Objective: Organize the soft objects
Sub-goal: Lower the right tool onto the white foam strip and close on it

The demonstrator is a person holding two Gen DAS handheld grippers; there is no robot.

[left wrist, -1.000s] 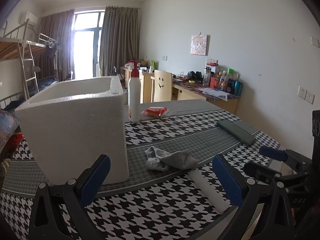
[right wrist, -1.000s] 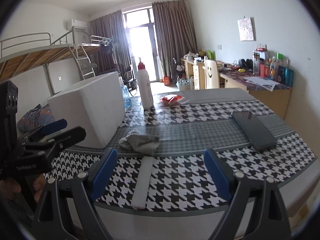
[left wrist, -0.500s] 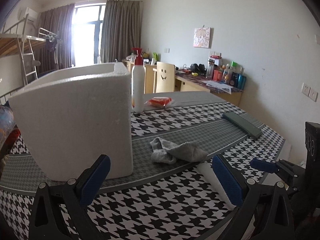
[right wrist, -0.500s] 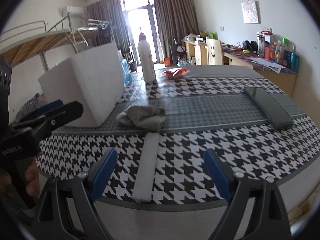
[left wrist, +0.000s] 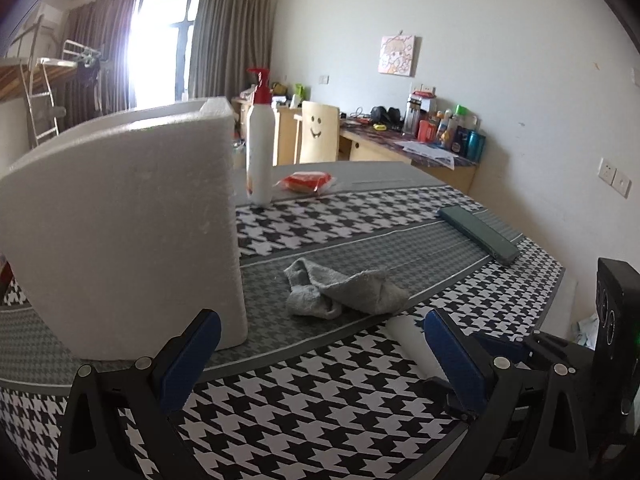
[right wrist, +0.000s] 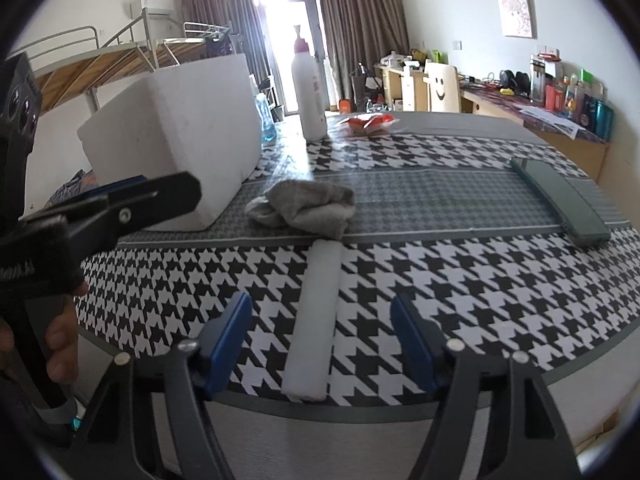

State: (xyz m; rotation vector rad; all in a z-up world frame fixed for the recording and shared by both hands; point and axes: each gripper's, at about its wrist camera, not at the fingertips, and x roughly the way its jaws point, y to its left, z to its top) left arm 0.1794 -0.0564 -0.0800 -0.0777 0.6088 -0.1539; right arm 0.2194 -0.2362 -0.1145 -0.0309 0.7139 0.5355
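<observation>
A crumpled grey cloth [left wrist: 344,292] lies on the houndstooth table, right of a white foam box [left wrist: 120,232]. The cloth [right wrist: 306,208] and the box [right wrist: 188,120] also show in the right wrist view. A white foam strip [right wrist: 316,320] lies just in front of the cloth, reaching the table's near edge; its end shows in the left wrist view [left wrist: 404,334]. My right gripper [right wrist: 322,344] is open, its jaws astride the strip's near end. My left gripper [left wrist: 320,356] is open and empty, low over the table near the box corner.
A white pump bottle [left wrist: 260,152] and a red packet [left wrist: 306,182] stand at the table's far side. A dark green flat case [right wrist: 560,196] lies at the right. A desk with bottles and a chair stand behind the table.
Both grippers have moved forward and lower toward the table. The right gripper now straddles the foam strip's near end. The cloth, strip and box have not moved.
</observation>
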